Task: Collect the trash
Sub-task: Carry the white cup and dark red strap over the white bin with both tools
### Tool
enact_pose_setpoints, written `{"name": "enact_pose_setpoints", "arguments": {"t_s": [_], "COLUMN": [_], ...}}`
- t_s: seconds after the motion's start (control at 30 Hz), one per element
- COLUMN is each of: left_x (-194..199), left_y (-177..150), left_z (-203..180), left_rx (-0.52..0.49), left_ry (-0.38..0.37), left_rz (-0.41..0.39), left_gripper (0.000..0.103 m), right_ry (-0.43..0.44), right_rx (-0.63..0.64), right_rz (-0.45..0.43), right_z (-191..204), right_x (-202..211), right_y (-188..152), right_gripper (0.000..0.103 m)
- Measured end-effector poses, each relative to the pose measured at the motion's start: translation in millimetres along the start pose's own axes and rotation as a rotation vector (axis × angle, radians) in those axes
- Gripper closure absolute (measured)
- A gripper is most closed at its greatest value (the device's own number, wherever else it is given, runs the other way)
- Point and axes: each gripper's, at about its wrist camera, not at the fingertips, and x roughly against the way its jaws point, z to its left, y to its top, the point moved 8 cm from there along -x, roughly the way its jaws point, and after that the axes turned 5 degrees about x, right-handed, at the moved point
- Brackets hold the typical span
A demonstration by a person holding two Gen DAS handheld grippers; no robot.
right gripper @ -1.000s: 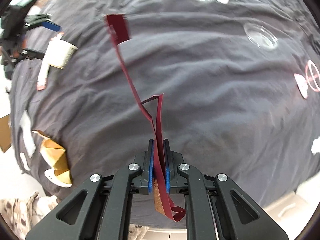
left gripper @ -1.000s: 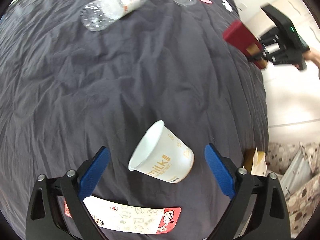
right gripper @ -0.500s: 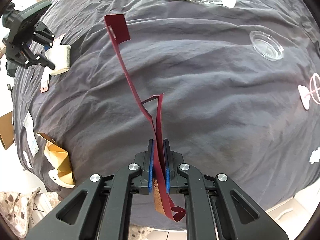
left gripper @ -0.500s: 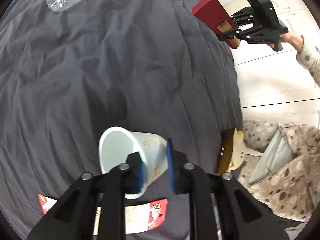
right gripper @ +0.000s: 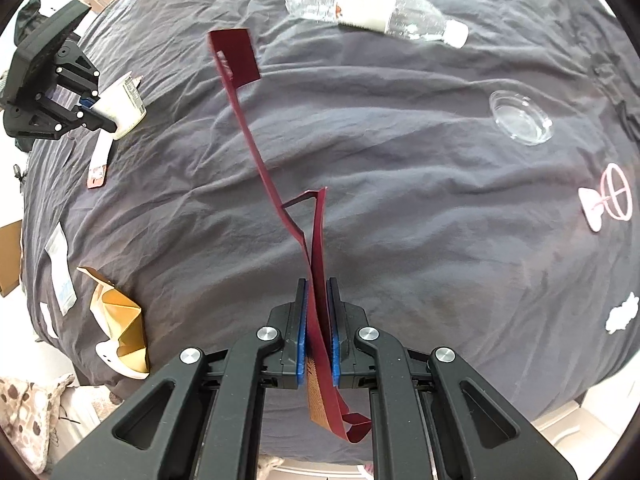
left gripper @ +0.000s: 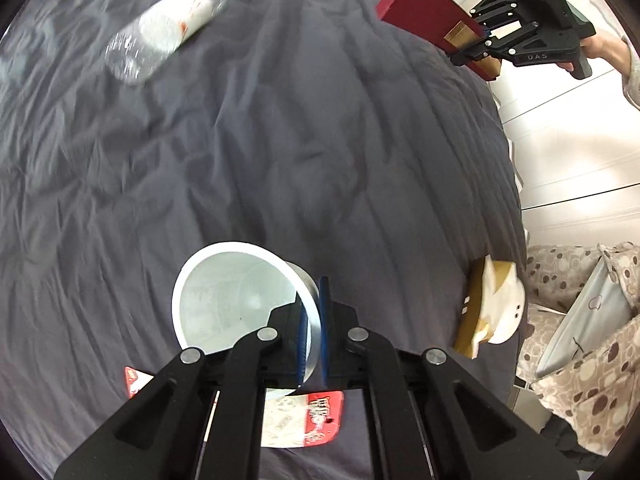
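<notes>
Big wrinkled dark grey sheet (right gripper: 420, 208) everywhere, basically the whole surface, trash scattered all over it. Spotted beige fabric (left gripper: 592, 364) bunched up past the edge, down on the right in the left view. Then the left gripper (left gripper: 312, 320), jaws pinched tight on the rim wall of a white paper cup (left gripper: 236, 292), one blue pad inside the mouth and one outside, cup lifted clear of the sheet with the opening tipped back toward the camera. Right gripper (right gripper: 318, 320) clamped just as hard on a flattened dark red carton (right gripper: 276, 184), long and bent, top flap sticking way out ahead, lower end hanging below the pads. Crushed clear plastic bottle (right gripper: 372, 16) lying on its side at the far end, white label, cap still on. Crumpled gold and white packaging (right gripper: 120, 328) right at the sheet's near edge. Red and white printed wrapper (left gripper: 304, 420) flat on the sheet directly under the held cup. Clear round plastic lid (right gripper: 522, 118) off on its own, well apart from the bottle. Pink and white paper bits (right gripper: 606, 200) near the far side.
</notes>
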Motion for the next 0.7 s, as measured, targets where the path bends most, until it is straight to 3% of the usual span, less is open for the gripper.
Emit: {"name": "enact_pose_setpoints", "arguments": {"t_s": [0.13, 0.33, 0.53, 0.7], "left_x": [13.4, 24.9, 28.7, 19.8], "left_y": [24.4, 71.7, 138.0, 188.2], "left_z": [-34.7, -89.8, -169.2, -257.2], "left_rx": [-0.053, -0.182, -0.330, -0.459], "left_ry": [0.030, 0.053, 0.044, 0.010], "left_rz": [-0.010, -0.009, -0.031, -0.049], "left_gripper": [0.098, 0.098, 0.098, 0.098], "right_ry": [0.002, -0.015, -0.046, -0.078], "right_rx": [-0.060, -0.204, -0.371, -0.515], "right_rz": [-0.056, -0.133, -0.173, -0.198], "right_z": [-7.1, -31.8, -57.7, -73.5], "right_x": [21.4, 58.6, 84.4, 98.7], "right_y": [-20.7, -86.5, -190.5, -289.5], "right_gripper": [0.095, 0.095, 0.095, 0.095]}}
